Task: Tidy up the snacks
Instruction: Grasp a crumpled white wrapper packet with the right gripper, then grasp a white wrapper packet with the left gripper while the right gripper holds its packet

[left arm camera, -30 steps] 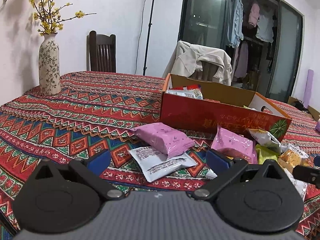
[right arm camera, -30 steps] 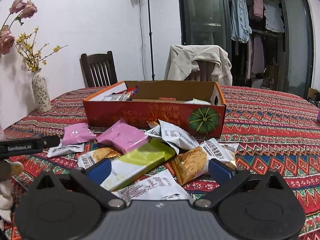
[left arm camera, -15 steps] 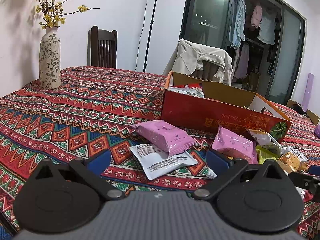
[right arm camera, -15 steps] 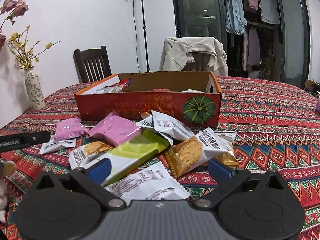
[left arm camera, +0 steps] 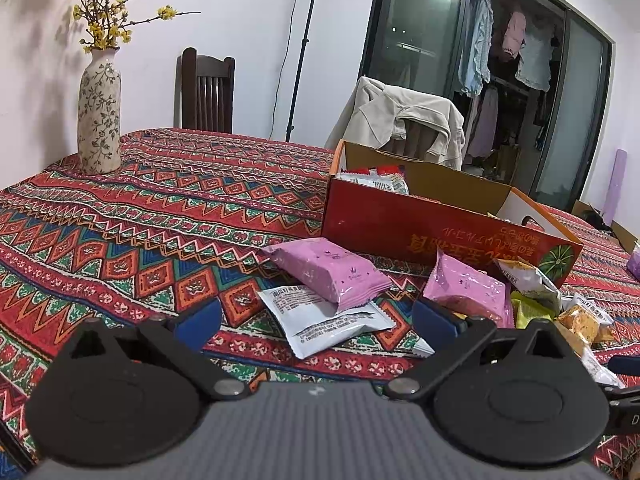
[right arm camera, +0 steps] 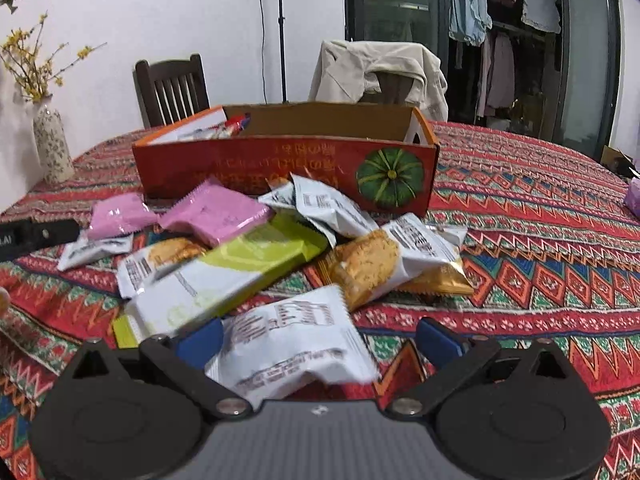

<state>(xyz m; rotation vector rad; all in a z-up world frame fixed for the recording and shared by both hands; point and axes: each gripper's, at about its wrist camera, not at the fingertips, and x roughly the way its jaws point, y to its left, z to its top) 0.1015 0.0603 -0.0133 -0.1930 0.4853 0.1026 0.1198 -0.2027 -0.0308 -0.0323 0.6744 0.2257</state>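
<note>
Fingers of the right hand-held gripper [right arm camera: 318, 338] stand wide apart on either side of a white snack packet [right arm camera: 292, 344] that lies nearest the worktop's [right arm camera: 540, 264] front edge; nothing is clamped, and the packet looks blurred, so contact cannot be told. Just behind it a long lime-green wrapper [right arm camera: 240, 268] lies slantwise over a biscuit packet, with a golden cracker packet [right arm camera: 384, 260] to its right and a pink pouch [right arm camera: 218, 216] further back. Seen from its own camera, the left hand-held gripper [left arm camera: 314, 320] is equally spread and empty, facing a white sachet [left arm camera: 324, 320] on which a second pink pouch [left arm camera: 328, 268] partly rests, toward the left end of the pile. Beyond the heap, near the worktop's middle, sits the open red pumpkin-printed cardboard box [right arm camera: 280, 168], with a few packets already inside at its left end. Most snacks are loose, so the sorting seems early, with a pick-up step in hand. Next, the right fingers likely need to close on the white packet's body, lift it clear of its neighbours, and carry it over the box's front wall. At the far left corner stands a flowered vase [left arm camera: 100, 116].
</note>
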